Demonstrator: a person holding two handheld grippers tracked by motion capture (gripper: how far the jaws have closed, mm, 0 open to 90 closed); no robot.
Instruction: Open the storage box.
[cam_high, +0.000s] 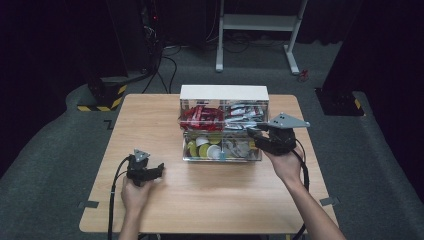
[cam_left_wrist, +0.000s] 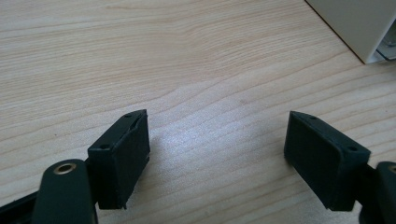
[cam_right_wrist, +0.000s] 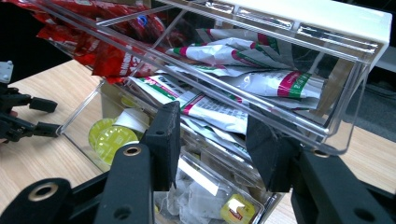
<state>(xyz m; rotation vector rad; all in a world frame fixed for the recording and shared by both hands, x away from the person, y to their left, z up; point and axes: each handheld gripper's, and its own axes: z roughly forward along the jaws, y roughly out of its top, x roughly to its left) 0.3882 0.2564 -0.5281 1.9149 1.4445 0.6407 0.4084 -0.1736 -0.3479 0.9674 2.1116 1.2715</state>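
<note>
Packets in white, red and green lie just past our right gripper, whose fingers stand partly apart at the clear plastic box with nothing clamped between them; whether they touch its wall we cannot tell. Our left gripper rests low over the bare wooden desk, its fingers spread wide and empty. Outward, the box sits mid-desk with a white top, red packets upper left and yellow-green round capsules below.
</note>
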